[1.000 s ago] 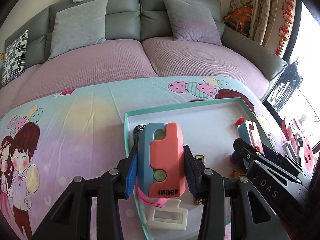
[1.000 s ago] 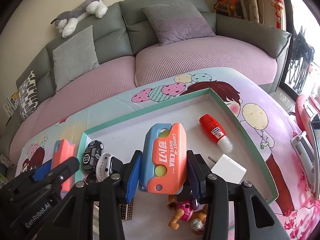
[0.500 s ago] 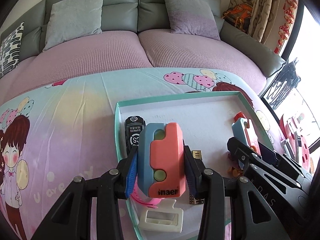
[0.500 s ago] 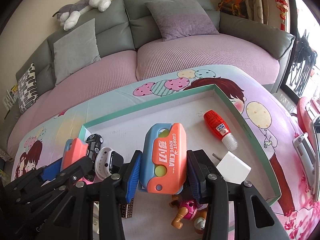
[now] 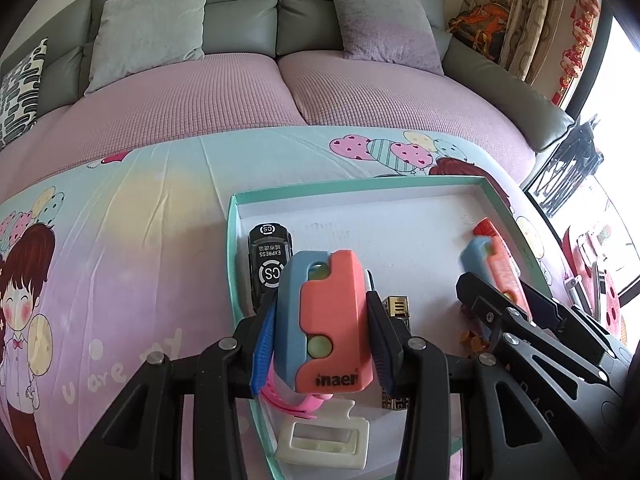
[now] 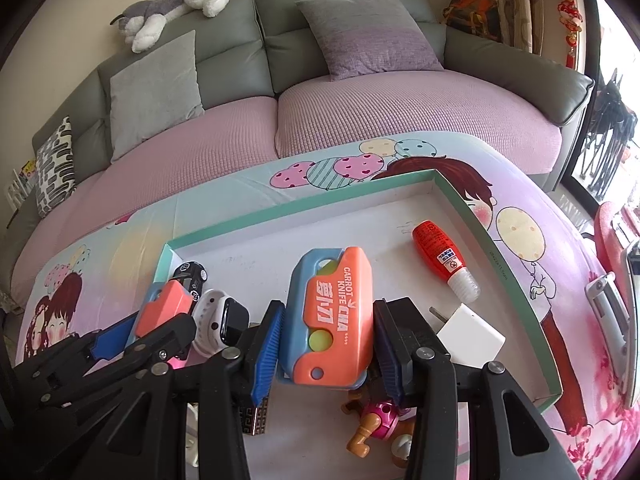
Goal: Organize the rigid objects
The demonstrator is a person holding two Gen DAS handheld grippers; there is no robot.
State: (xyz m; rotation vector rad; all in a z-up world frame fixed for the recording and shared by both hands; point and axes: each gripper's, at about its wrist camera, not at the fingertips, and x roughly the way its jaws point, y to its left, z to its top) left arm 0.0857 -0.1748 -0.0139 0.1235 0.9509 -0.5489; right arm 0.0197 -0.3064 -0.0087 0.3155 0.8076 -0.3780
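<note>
Left claw [image 5: 322,322] clamped on upright carrot knife [image 5: 326,320], right claw [image 6: 328,326] likewise on its twin [image 6: 332,316]

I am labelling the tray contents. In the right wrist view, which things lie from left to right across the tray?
Black toy car → white smartwatch → carrot knife toy held in the right gripper → red bottle → white charger.

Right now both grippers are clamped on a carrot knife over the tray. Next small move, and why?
Probably lower the left gripper and set its carrot knife on the bare tray floor beyond the toy car. The right gripper holds the matching knife, so it could land alongside. The near end is crowded by the watch and charger.
</note>
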